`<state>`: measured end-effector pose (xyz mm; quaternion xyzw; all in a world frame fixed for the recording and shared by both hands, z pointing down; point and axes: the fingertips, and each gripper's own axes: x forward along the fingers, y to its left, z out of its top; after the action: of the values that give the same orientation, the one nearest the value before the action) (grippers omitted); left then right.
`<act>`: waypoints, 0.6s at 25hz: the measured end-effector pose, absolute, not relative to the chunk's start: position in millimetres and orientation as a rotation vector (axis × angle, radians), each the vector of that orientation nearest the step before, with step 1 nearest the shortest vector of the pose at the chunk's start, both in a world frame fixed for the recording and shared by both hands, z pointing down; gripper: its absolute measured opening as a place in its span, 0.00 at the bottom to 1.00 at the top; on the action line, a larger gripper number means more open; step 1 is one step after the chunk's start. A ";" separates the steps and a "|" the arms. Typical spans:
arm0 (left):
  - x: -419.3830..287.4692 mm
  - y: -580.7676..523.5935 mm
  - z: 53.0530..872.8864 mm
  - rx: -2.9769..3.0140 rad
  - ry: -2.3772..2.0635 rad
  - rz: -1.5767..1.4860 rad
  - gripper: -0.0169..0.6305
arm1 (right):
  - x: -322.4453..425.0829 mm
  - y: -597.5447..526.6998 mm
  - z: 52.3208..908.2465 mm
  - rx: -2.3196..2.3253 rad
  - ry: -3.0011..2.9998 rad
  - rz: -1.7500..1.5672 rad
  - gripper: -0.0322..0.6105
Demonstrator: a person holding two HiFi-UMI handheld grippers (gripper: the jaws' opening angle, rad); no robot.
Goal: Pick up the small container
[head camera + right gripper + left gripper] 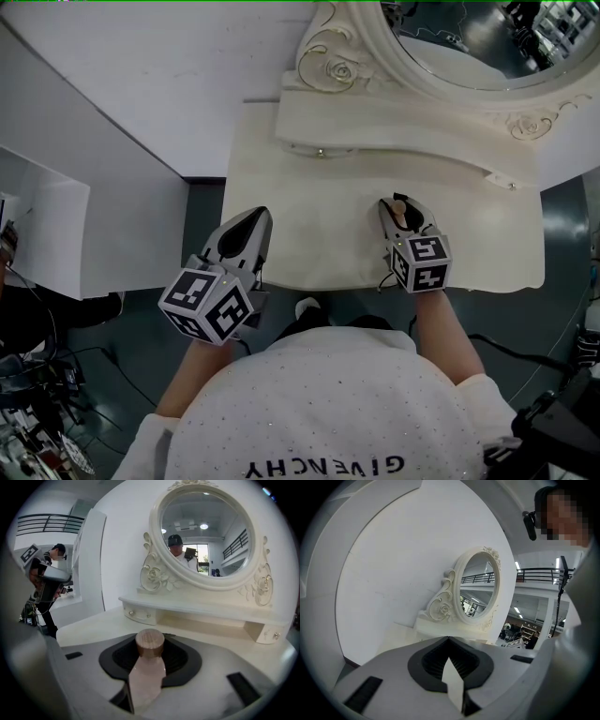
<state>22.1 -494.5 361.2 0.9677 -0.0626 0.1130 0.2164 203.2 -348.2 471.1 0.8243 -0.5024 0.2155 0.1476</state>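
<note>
The small container (146, 677) is a pale pink bottle with a round wooden cap (150, 643). My right gripper (157, 637) is shut on it, with the cap pointing out toward the fingertips. In the head view the right gripper (397, 202) is over the front right part of the white dressing table (309, 225), and the container (399, 210) shows between its jaws. My left gripper (255, 219) is at the table's front left edge with its jaws together and nothing in them. In its own view the left gripper (449, 641) points toward the mirror.
An oval mirror in an ornate white frame (469, 56) stands at the back on a raised shelf with small drawers (375, 127). A white wall panel (103, 197) lies left of the table. The dark floor (562, 234) shows on the right. The mirror (206, 531) reflects a person.
</note>
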 end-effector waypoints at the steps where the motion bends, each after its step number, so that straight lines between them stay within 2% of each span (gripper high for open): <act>1: 22.1 -495.6 361.1 2.682 -0.175 0.311 0.03 | 204.2 -349.0 471.5 2.377 -1.435 0.627 0.25; 15: 18.4 -493.2 357.1 2.691 -0.178 0.310 0.03 | 206.7 -353.9 444.9 2.505 -1.488 0.722 0.25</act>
<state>18.4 -493.2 357.1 0.9688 -0.0640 0.1115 0.2119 206.7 -353.9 444.9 0.8324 -0.4945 0.2401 0.0698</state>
